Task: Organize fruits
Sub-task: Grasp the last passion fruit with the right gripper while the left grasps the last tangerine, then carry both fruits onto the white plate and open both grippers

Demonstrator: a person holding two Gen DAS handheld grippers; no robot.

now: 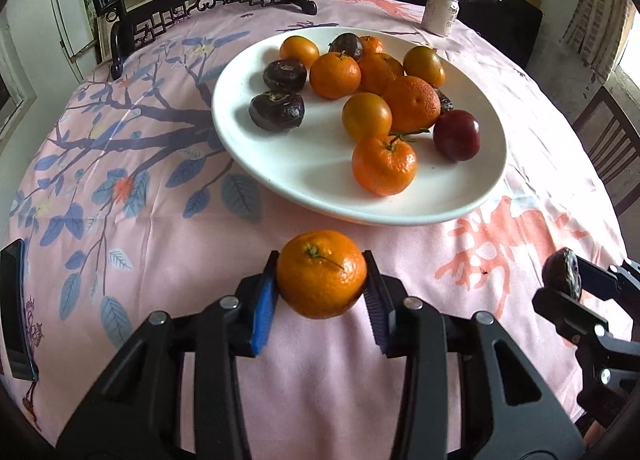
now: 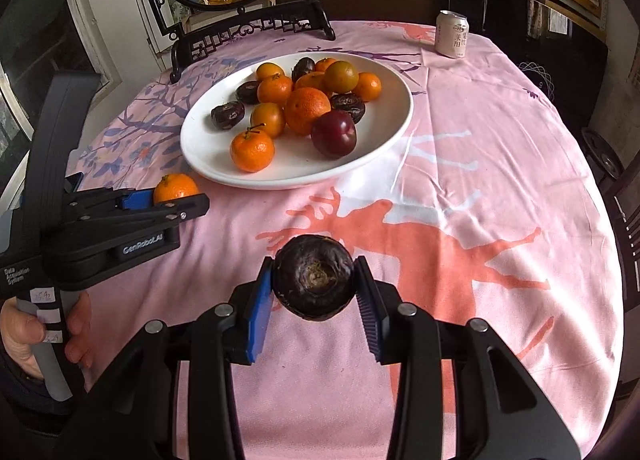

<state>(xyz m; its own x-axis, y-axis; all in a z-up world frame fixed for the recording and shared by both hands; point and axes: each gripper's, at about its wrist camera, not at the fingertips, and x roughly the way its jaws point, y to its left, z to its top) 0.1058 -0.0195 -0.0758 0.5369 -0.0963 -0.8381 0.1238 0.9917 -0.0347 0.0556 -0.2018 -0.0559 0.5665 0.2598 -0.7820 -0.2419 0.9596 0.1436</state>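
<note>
Left gripper (image 1: 321, 274) level, clamping a round orange mandarin (image 1: 321, 274); right gripper (image 2: 314, 282) squeezes a wrinkly dark-purple passionfruit (image 2: 314, 282). Left body reads "GenRobot.AI".

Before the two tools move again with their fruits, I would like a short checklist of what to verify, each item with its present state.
1. Left tool grips the orange mandarin with a green stem between both pads: ok.
2. Right tool grips the dark purple wrinkled round fruit: ok.
3. The two tools are apart, not touching: ok.
4. Big white ceramic plate has bare space at its near left side: ok.
5. Pale drink can stands away from the plate: ok.
6. Whether the held fruits are off the pink patterned tablecloth: cannot tell.
</note>
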